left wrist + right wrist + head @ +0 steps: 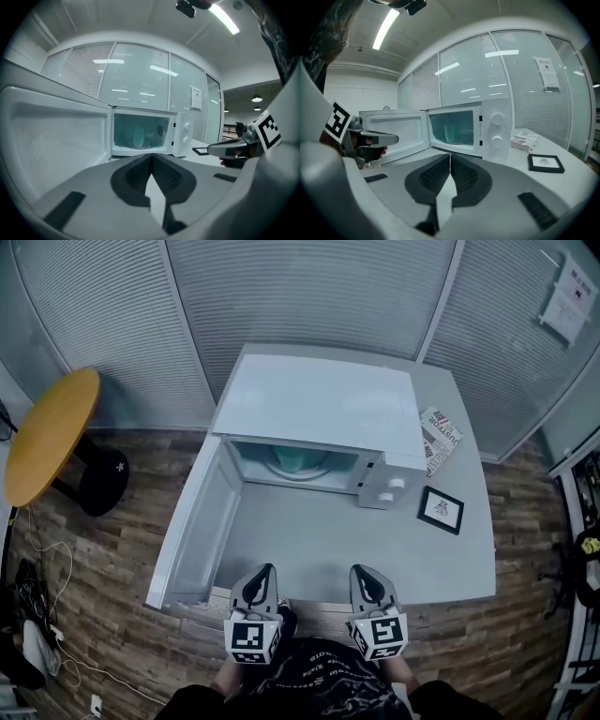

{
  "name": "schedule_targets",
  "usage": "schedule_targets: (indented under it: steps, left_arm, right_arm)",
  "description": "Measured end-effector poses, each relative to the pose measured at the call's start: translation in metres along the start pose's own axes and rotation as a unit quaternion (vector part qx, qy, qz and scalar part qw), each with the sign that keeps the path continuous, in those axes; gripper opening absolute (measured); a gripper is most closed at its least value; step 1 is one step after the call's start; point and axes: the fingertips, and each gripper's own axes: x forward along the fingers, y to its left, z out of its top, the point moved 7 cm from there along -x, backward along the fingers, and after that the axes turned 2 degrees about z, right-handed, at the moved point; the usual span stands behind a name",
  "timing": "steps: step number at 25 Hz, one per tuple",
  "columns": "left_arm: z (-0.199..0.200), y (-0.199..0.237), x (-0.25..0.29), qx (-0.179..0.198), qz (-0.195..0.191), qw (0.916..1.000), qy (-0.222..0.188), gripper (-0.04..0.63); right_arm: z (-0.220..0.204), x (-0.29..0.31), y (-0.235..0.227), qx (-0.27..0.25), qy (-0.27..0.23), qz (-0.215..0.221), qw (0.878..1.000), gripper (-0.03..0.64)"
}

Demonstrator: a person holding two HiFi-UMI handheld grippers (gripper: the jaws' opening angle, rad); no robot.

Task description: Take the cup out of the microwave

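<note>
Nearest the head camera is the person's dark patterned top (319,685), and just beyond it the left gripper (266,568) and right gripper (362,569) sit side by side, apart from each other, tips over the near edge of the grey table (450,559). Straight ahead of both stands the white microwave (319,399), its door (192,521) swung wide and reaching back to the left gripper's outer side. Ahead and to the right of the right gripper lie a small black frame (441,509) and, beyond it, a printed box (439,437). Far off the left gripper's side is a round yellow table (52,432). From the left gripper view, the left gripper (151,155) has its jaws pressed together with nothing between them. The cup (139,137) stands well ahead of the tips, inside the lit cavity of the microwave (183,136), with the door (51,140) alongside on the left and the right gripper (229,149) off to the right. From the right gripper view, the right gripper (450,155) is likewise closed and empty. The cup (451,133) is ahead and slightly left, in the microwave (494,129), the door (393,131) and left gripper (375,139) to the left, the box (525,139) and frame (544,162) to the right.
</note>
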Motion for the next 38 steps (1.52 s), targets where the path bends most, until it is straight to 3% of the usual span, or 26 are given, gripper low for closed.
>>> schedule_targets:
  steps: [20, 29, 32, 38]
  left_arm:
    - [0.029, 0.043, 0.066, 0.031, -0.071, 0.9967, -0.024, 0.007]
    - [0.036, 0.054, 0.082, 0.028, -0.06, 0.9976, -0.023, 0.007]
    - [0.034, 0.054, 0.085, 0.024, -0.064, 0.9975, -0.018, 0.006]
    - [0.036, 0.056, 0.095, 0.022, -0.059, 0.998, -0.01, 0.007]
  right_arm:
    - [0.029, 0.081, 0.023, 0.019, -0.007, -0.063, 0.998, 0.006]
    - [0.055, 0.124, 0.023, 0.015, -0.022, -0.044, 0.999, 0.012]
    - [0.057, 0.137, 0.021, 0.022, -0.019, -0.021, 0.999, 0.097]
    - [0.063, 0.159, 0.013, 0.025, -0.017, 0.002, 1.0, 0.166]
